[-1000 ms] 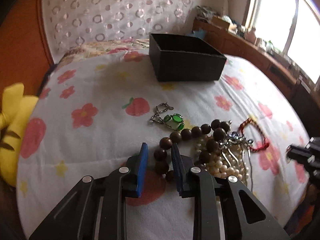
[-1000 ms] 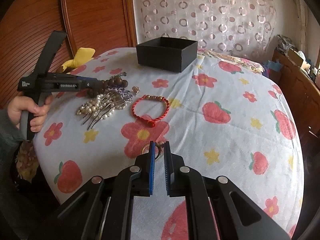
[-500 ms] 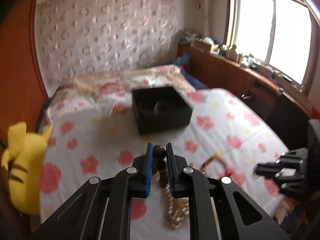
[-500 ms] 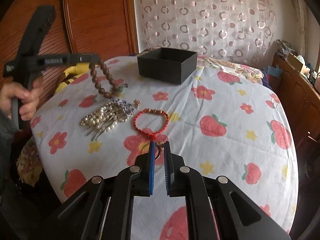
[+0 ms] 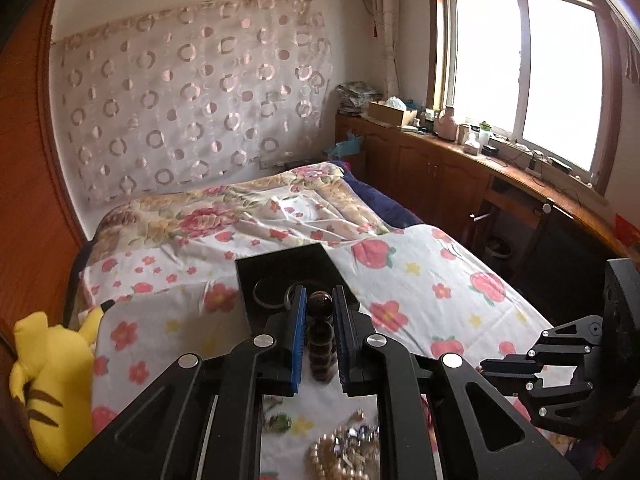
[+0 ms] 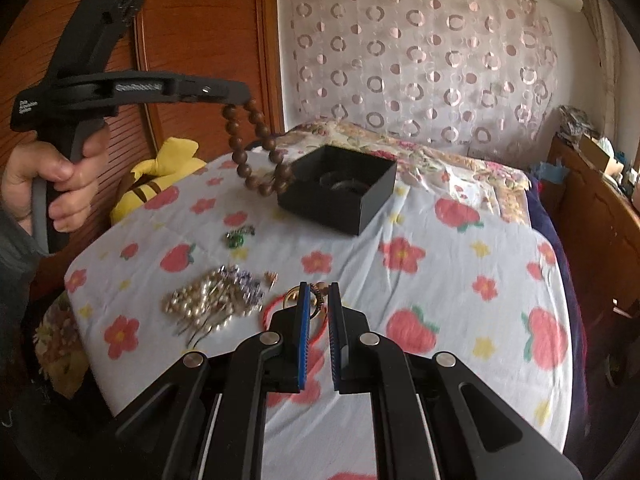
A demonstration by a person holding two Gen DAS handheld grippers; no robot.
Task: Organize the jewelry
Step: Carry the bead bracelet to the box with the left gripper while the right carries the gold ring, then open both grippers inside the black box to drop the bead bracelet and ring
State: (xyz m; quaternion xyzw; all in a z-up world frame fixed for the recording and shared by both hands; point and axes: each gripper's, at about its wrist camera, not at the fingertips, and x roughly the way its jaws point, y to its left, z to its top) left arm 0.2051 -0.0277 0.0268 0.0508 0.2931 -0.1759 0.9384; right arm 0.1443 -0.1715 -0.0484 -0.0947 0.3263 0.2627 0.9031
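Bracelet (image 6: 256,152) hangs clamped in left tool (image 5: 318,330), above bed (image 6: 460,280).

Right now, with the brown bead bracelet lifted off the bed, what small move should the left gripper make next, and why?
Probably carry it forward until it hangs over the black box. The left gripper is shut on the wooden bead bracelet, which dangles clear of the bedsheet but beside the box, nearer the person, not above its open top.

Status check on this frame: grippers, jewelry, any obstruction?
Left gripper shut on wooden bead bracelet, aloft near black box. Right gripper shut, empty. Path clear.
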